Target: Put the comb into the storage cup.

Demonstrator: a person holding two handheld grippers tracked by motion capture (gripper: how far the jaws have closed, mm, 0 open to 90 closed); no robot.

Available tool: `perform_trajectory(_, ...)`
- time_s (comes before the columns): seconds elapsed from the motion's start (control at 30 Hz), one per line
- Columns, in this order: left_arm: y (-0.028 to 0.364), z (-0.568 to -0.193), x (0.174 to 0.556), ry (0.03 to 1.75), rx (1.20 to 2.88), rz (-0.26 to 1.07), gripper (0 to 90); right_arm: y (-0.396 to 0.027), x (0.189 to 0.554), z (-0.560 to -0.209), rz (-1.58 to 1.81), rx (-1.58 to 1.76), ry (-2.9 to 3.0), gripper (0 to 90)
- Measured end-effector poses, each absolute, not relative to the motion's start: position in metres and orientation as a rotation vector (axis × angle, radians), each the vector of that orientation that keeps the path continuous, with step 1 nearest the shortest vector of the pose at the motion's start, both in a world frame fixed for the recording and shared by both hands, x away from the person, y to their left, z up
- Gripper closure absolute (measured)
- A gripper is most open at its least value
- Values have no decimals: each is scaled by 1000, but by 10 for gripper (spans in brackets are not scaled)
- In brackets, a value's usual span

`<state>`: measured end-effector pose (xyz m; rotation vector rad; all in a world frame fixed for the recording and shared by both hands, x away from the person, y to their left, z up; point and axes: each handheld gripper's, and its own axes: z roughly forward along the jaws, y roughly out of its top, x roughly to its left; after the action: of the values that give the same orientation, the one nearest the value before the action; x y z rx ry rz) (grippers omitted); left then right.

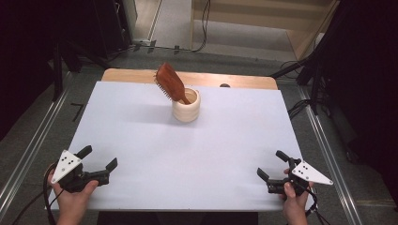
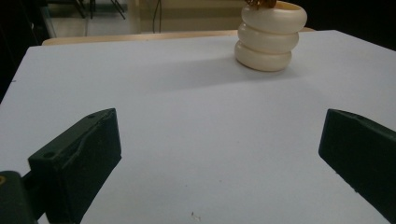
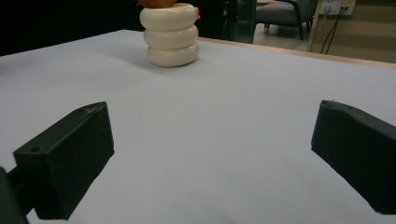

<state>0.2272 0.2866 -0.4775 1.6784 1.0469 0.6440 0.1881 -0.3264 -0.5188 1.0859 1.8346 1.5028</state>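
A cream ribbed cup [image 1: 186,106] stands at the back middle of the white table [image 1: 141,140], and a brown wooden hairbrush [image 1: 170,83] leans out of it to the left, bristles facing down-left. The cup [image 2: 271,37] appears far ahead in the left gripper view and, as the cup [image 3: 171,35], in the right gripper view. My left gripper [image 1: 97,164] rests open at the near left corner, nothing between its jaws. My right gripper [image 1: 273,164] is open at the near right corner, also holding nothing. Both are far from the cup.
A bare wooden strip [image 1: 234,79] runs along the table's back edge. Dark stands and cables [image 1: 300,108] flank the table on the floor. A chair [image 3: 280,11] stands beyond the table in the right gripper view.
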Motion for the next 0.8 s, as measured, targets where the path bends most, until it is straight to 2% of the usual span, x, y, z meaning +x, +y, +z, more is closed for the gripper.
perform_trajectory(0.8, 317, -488, 217, 1029, 1702, 641, 0, -326, 188, -519, 1490, 1088, 1837, 0)
